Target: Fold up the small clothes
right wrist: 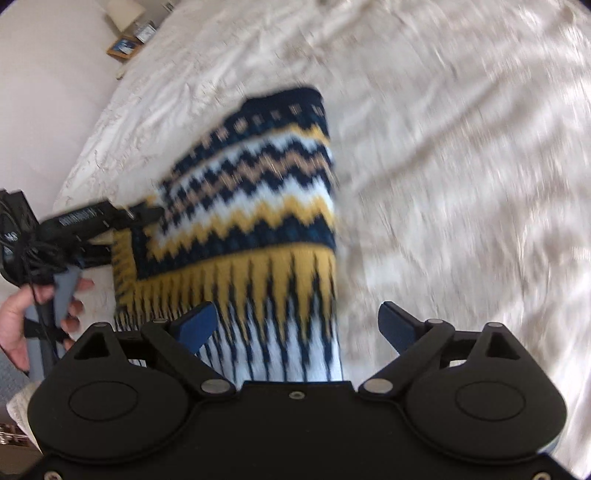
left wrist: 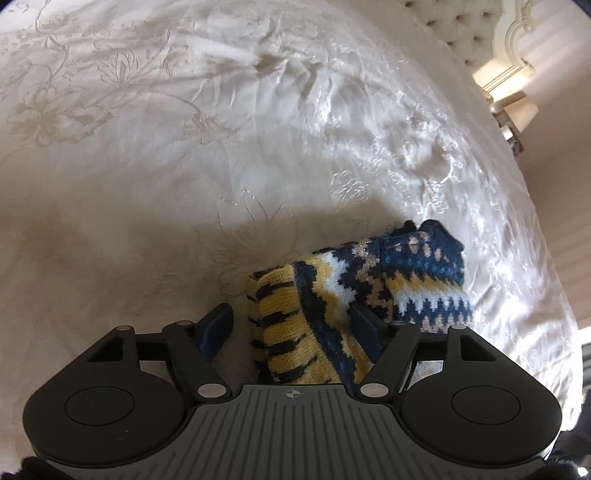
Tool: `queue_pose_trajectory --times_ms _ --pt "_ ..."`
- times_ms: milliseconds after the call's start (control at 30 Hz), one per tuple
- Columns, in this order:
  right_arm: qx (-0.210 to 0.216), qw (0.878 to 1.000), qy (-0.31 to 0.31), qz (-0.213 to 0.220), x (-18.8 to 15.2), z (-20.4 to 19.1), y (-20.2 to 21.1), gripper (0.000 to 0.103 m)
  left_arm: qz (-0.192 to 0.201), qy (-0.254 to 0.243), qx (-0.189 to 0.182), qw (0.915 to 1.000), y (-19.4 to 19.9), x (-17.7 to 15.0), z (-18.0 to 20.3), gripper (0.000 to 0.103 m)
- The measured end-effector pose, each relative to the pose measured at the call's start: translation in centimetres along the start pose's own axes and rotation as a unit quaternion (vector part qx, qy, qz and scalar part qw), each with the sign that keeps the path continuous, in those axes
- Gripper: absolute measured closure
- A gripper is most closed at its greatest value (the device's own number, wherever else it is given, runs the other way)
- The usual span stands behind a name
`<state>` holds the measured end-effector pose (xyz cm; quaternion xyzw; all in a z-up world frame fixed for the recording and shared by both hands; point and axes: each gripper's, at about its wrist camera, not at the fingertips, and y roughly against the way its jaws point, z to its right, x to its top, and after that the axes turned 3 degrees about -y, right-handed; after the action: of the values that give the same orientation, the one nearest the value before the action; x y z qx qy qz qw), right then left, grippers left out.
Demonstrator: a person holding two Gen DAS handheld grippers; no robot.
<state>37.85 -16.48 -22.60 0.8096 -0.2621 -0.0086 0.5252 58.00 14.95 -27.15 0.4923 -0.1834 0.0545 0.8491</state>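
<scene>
A small knitted sweater (right wrist: 258, 206) with navy, yellow, white and tan zigzag bands lies on the white bed. In the left wrist view its bunched edge (left wrist: 295, 325) sits between the wide-apart fingers of my left gripper (left wrist: 291, 321), which is open around it. In the right wrist view my right gripper (right wrist: 299, 325) is open, its left finger over the sweater's white lower part, its right finger over bare cover. The left gripper (right wrist: 140, 214) shows there at the sweater's left edge, held by a hand (right wrist: 22, 317). The right view is motion-blurred.
The white embroidered bedcover (left wrist: 184, 166) spreads all around. A tufted headboard (left wrist: 461, 33) and a lit nightstand (left wrist: 506, 99) stand at the far right. In the right wrist view a framed item (right wrist: 125, 46) lies on the floor beyond the bed's left edge.
</scene>
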Motion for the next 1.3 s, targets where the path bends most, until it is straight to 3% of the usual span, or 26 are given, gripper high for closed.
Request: queue_pose_trajectory --times_ms 233,500,800,867,933,1033,1133,1167,1200,1233,1300 --pt "0.016 1.0 -0.012 -0.02 -2.3 0.5 -0.8 0.005 -0.011 -0.03 0.009 0.9994 1.1 -1.1 -0.1 0.026" --pt "0.048 0.998 -0.003 -0.039 -1.6 -0.9 -2.6 0.001 -0.031 -0.024 -0.022 0.999 -2.2 0.0 0.5 0.009" --pt "0.087 0.995 -0.027 -0.028 -2.1 0.4 -4.0 0.0 -0.04 -0.027 -0.051 0.9976 -4.5 1.4 1.5 0.005" --pt "0.106 0.993 -0.044 -0.022 -2.6 1.4 -3.5 0.0 -0.039 -0.022 -0.056 0.9974 -4.3 1.3 1.2 0.01" --pt "0.115 0.991 -0.066 -0.031 -3.0 2.0 -3.3 0.0 -0.035 -0.019 -0.052 0.9978 -3.8 1.1 0.9 0.029" --pt "0.119 0.99 -0.067 -0.042 -3.2 1.7 -2.8 0.0 -0.036 0.007 -0.05 0.9981 -3.3 1.0 0.6 0.039" --pt "0.114 0.991 -0.051 -0.044 -3.7 0.5 -2.7 0.004 -0.034 0.003 -0.033 0.9989 -3.2 1.0 1.5 0.042" --pt "0.109 0.992 -0.041 -0.041 -3.8 0.1 -2.6 0.026 -0.033 -0.005 -0.028 0.9991 -3.2 1.0 1.9 0.046" --pt "0.092 0.995 -0.025 -0.037 -4.0 -0.4 -2.3 0.057 -0.032 -0.008 -0.032 0.9989 -3.2 1.0 2.2 0.06" --pt "0.071 0.997 -0.012 -0.037 -4.1 -0.8 -2.1 0.06 -0.031 -0.005 -0.042 0.9986 -3.2 1.0 2.3 0.071" --pt "0.068 0.997 -0.015 -0.034 -4.0 -0.9 -1.7 0.062 -0.022 -0.009 -0.043 0.9988 -3.1 0.8 2.8 0.076"
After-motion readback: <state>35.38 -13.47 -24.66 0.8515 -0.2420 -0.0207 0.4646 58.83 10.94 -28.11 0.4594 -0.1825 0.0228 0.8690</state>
